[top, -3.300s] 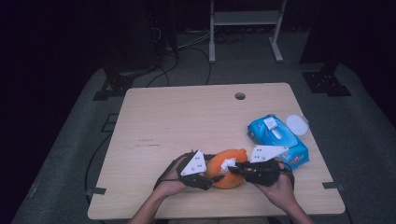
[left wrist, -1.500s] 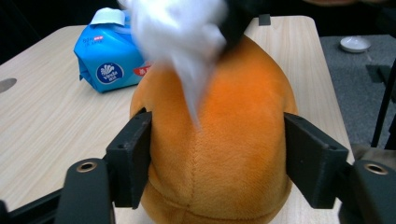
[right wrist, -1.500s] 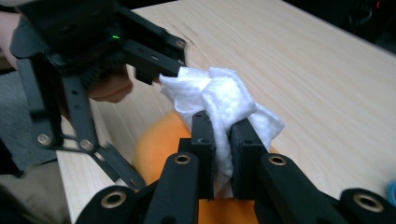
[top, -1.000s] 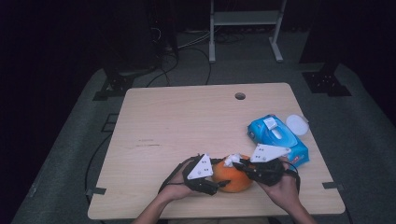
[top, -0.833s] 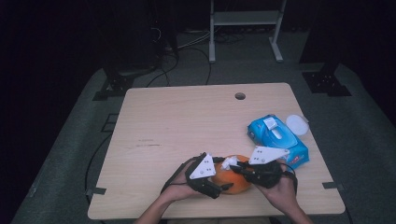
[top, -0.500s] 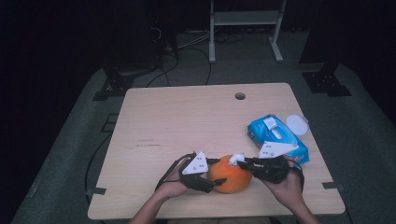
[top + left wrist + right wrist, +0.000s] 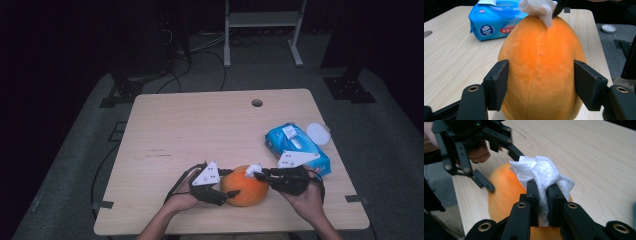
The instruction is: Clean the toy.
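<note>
The orange plush mango (image 7: 245, 186) lies at the counter's (image 7: 210, 130) near edge, long axis left-right. The left gripper (image 7: 220, 192) clamps one end; the right gripper (image 7: 257, 172) pinches a white wipe (image 7: 254, 169) against its top.

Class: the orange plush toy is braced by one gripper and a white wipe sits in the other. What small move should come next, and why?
Probably drag the white wipe across the orange plush toy: the right gripper pinches it against the toy's end, while the left gripper clamps both sides.
</note>
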Available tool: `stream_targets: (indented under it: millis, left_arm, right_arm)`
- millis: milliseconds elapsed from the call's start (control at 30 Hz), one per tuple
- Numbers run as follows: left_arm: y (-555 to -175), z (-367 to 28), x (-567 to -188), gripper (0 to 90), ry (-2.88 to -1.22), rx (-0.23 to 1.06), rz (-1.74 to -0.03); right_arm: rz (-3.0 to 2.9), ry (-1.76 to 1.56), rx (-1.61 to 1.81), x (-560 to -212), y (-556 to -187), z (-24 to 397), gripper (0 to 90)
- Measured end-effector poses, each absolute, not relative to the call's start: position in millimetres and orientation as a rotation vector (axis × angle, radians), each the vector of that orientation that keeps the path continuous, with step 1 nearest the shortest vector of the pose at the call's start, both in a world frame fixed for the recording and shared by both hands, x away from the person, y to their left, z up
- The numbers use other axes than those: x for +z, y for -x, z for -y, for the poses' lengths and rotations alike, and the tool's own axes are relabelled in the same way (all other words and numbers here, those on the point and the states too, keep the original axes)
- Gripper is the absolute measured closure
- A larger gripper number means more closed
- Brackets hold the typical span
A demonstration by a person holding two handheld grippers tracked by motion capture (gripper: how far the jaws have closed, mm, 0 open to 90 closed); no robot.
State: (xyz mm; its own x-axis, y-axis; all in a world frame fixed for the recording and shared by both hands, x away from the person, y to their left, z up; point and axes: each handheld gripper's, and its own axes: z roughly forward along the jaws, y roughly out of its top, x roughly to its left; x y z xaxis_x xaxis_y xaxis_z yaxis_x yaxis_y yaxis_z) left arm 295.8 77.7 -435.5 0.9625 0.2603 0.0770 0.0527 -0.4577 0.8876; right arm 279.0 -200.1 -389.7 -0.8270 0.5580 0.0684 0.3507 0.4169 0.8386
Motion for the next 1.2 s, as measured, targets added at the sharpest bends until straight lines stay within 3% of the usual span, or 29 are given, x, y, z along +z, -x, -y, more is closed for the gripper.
stream_targets:
  millis: [100, 267, 500, 700, 900, 1200]
  left_arm:
    - [-297, -79, -436, 31.6, -2.026, 0.221, -0.218]
    - [-296, -71, -434, 20.9, -2.013, 0.219, -0.196]
    - [-296, -77, -435, 34.1, -2.05, 0.247, -0.188]
    - [-305, -86, -438, 34.6, -2.036, 0.21, -0.284]
    - [-309, -93, -441, 34.7, -2.017, 0.178, -0.318]
    - [-304, -90, -441, 34.9, -2.008, 0.188, -0.277]
  right_arm:
    - [-2.442, -0.848, 1.386, -393, -281, 212, 81.3]
    - [-2.448, -0.811, 1.404, -392, -279, 200, 81.2]
    - [-2.437, -0.827, 1.389, -391, -283, 206, 81.2]
    - [-2.414, -0.874, 1.413, -395, -283, 215, 81.2]
    - [-2.502, -0.704, 1.421, -398, -271, 188, 81.0]
    - [-2.443, -0.938, 1.429, -408, -293, 223, 81.1]
